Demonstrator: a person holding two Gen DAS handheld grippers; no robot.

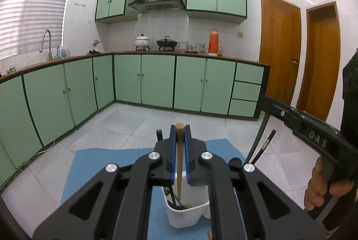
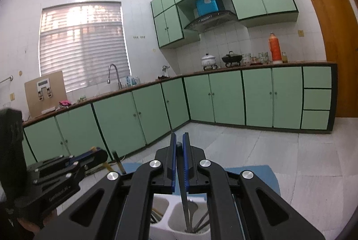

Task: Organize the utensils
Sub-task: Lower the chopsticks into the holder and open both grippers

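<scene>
My left gripper is shut on a light wooden utensil handle that hangs down into the left compartment of a white utensil holder, where dark utensils stand. My right gripper is shut on a dark-handled utensil that reaches down into the holder's right compartment, beside a metal spoon. In the left wrist view the right gripper's body is at the right with a dark handle sticking up. In the right wrist view the left gripper is at the lower left.
The holder stands on a blue mat on a white tiled surface. Green kitchen cabinets line the far walls, with a sink tap, pots and an orange flask on the counter. Wooden doors are at the right.
</scene>
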